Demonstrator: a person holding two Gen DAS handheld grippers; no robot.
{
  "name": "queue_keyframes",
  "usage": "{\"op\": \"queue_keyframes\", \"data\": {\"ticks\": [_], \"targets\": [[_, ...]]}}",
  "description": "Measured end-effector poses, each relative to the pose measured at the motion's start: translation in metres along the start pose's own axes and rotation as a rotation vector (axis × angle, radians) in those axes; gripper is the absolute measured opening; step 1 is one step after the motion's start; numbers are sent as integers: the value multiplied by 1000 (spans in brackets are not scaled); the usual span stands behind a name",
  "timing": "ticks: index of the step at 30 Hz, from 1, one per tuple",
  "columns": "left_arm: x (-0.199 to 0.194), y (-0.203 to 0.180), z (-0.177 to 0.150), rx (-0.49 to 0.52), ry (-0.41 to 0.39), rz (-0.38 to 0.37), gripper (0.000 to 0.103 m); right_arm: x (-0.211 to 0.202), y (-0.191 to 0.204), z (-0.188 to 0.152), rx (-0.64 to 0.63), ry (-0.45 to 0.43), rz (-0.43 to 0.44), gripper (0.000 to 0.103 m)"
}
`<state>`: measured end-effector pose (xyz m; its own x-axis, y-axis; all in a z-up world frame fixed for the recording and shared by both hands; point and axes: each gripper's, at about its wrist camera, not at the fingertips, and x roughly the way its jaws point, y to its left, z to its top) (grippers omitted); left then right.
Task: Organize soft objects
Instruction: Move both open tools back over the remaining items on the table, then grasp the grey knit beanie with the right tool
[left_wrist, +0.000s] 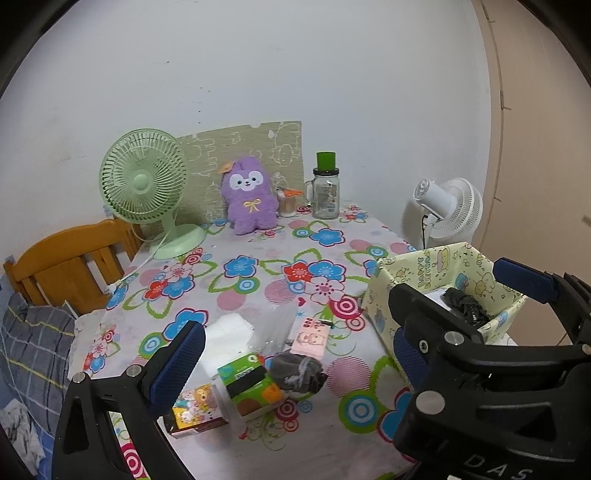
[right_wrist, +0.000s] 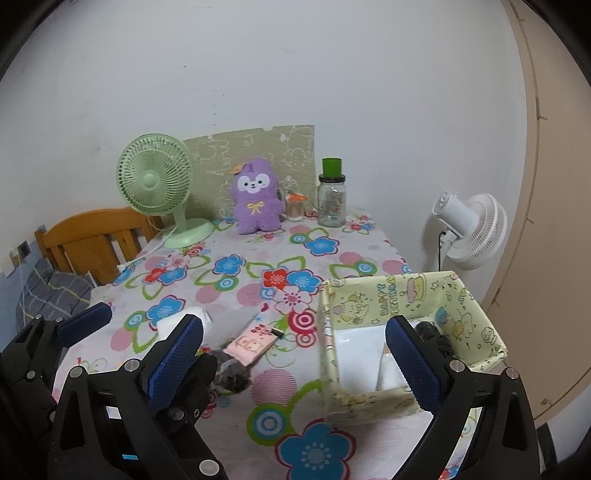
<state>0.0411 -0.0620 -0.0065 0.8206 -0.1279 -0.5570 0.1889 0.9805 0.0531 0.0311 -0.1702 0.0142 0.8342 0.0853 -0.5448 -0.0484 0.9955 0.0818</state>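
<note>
Grippers left (left_wrist: 291, 352) and right (right_wrist: 295, 360) wide apart, empty; "HAPPY BIRTHDAY" box (right_wrist: 391, 295).

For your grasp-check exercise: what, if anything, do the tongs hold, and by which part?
Nothing is held: the left tongs and right tongs are both open and empty above the table.

The middle of the floral-clothed counter (right_wrist: 236, 295) lies bare and passable. Along the back wall stand a green desk fan (right_wrist: 157, 181), a purple plush toy (right_wrist: 256, 197) and a glass jar with a green lid (right_wrist: 331, 201). A yellow patterned fabric box (right_wrist: 373, 306) blocks the right side; packets and a grey knitted bundle (left_wrist: 297, 371) clutter the near edge.
</note>
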Motion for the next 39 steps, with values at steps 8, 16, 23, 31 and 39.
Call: {"op": "queue_keyframes", "data": {"ticks": [8, 16, 23, 31, 39], "targets": [[-5, 17, -7, -12, -3, 4, 103, 1, 17, -3, -18, -4, 36, 100], [-6, 31, -13, -34, -12, 3, 103, 7, 32, -5, -30, -11, 57, 100], [5, 44, -20, -40, 16, 2, 103, 22, 45, -10, -52, 9, 63, 100], [23, 58, -28, -55, 53, 20, 103, 43, 54, -17, -55, 40, 81, 100], [40, 72, -38, -83, 85, 32, 102, 62, 61, -23, -66, 64, 69, 100]]}}
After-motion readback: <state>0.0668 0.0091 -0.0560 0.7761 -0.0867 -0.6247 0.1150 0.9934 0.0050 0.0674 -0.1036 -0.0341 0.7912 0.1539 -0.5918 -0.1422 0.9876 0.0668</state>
